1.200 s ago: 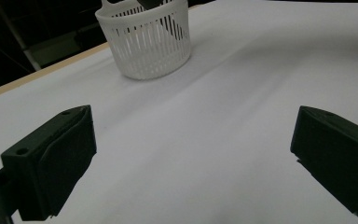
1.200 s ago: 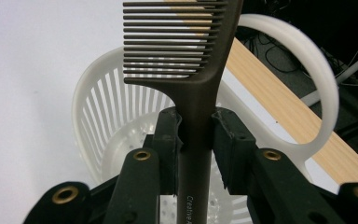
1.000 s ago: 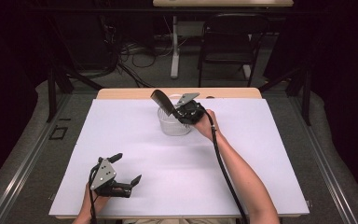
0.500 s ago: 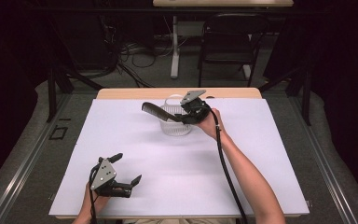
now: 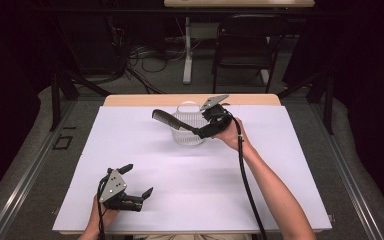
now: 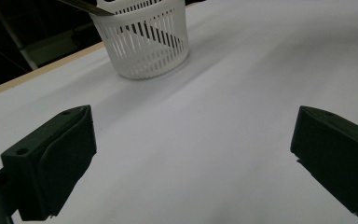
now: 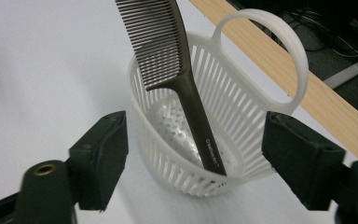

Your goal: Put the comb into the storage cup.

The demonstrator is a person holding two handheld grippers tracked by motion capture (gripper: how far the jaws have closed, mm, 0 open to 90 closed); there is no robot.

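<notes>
A dark comb leans in a white slatted basket, handle end down inside, teeth sticking out over the rim. In the high view the comb points left out of the basket at the table's far middle. My right gripper is just right of the basket; its jaws have just been opening and stand wide on either side of the comb handle without touching it. My left gripper rests open on the white table near the front left, with nothing between its jaws. The left gripper view shows the basket farther off.
A white sheet covers the table, with a wooden strip along the far edge. The basket has a looped handle. A black chair and cables lie on the floor beyond the table.
The right gripper's jaws opened and let go of the comb, which tipped leftwards to lean in the basket. The right hand drew back slightly. The left gripper stayed put.
</notes>
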